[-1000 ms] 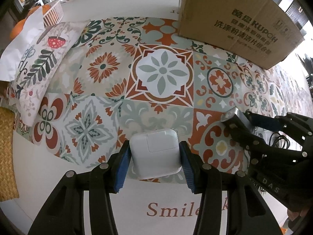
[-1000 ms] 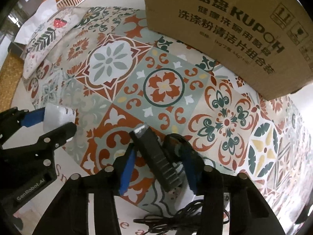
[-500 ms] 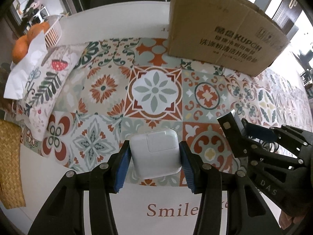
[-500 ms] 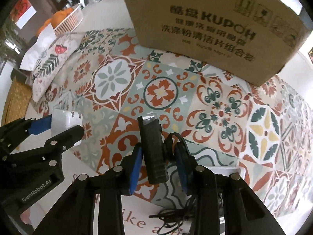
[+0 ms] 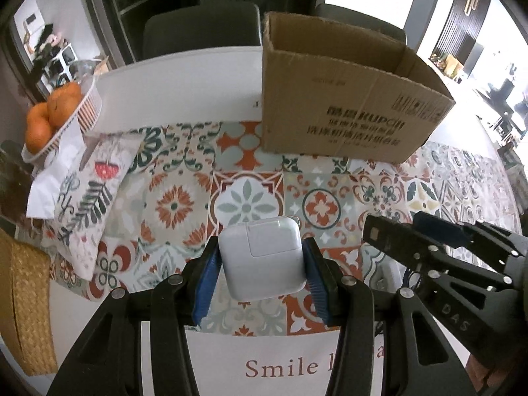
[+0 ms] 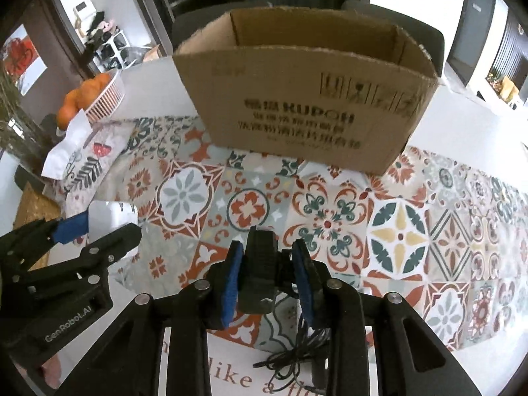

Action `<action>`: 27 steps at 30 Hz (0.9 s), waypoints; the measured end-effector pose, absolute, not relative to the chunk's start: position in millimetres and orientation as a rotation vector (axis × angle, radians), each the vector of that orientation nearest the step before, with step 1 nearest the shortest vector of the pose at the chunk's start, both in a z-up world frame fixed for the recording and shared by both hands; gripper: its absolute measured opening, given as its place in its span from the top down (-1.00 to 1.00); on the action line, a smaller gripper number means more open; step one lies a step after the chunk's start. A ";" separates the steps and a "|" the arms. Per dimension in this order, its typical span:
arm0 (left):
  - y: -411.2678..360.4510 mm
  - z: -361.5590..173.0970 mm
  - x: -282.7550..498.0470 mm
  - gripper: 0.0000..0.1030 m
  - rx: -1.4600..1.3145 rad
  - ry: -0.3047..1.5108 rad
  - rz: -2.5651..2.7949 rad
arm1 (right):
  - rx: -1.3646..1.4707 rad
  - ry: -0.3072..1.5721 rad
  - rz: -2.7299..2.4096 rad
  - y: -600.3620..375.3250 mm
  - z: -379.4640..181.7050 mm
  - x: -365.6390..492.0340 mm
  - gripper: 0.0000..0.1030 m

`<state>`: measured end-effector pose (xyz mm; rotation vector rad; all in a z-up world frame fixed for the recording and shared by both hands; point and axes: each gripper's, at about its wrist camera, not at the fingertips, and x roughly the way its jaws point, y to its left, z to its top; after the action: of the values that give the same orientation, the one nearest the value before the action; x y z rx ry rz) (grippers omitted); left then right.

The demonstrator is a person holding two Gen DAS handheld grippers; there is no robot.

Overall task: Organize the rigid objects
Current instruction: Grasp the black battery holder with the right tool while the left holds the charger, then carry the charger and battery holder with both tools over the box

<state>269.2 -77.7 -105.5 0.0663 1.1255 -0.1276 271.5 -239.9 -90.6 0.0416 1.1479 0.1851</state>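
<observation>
My left gripper (image 5: 260, 264) is shut on a white square power adapter (image 5: 262, 259), held above the patterned tablecloth. My right gripper (image 6: 267, 274) is shut on a black ribbed device (image 6: 259, 274) whose thin black cable (image 6: 293, 356) hangs down below it. Each gripper shows in the other's view: the right gripper (image 5: 412, 234) at the right edge, the left gripper (image 6: 95, 227) at the left with the white adapter (image 6: 112, 217). An open brown cardboard box (image 6: 307, 99) stands at the back of the table; its inside looks bare where visible.
A patterned pillow (image 5: 85, 198) and white paper lie at the left, beside a white basket of oranges (image 5: 56, 115). A woven mat (image 5: 23, 310) sits at the left edge. Dark chairs (image 5: 201, 29) stand behind the white table (image 5: 184, 89).
Both grippers have risen off the tablecloth with their objects. The right gripper's jaws closed onto the black device and rolled it upright. The box's open top has come into view.
</observation>
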 end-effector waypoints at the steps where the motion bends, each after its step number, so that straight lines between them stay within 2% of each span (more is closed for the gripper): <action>1: -79.3 -104.4 269.7 0.05 0.080 1.118 -0.122 | 0.046 1.149 0.191 -240.4 -91.6 272.7 0.40; 10: -83.8 -97.4 270.9 0.05 0.078 1.110 -0.145 | 0.099 1.148 0.178 -249.4 -94.9 270.9 0.40; 27: -104.6 -25.0 298.6 0.05 0.080 0.977 -0.241 | 0.045 0.920 0.134 -262.8 1.4 285.8 0.40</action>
<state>298.6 -104.6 -25.0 0.0796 0.9771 -0.2413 285.8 -262.8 1.4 0.0452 0.9198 0.1343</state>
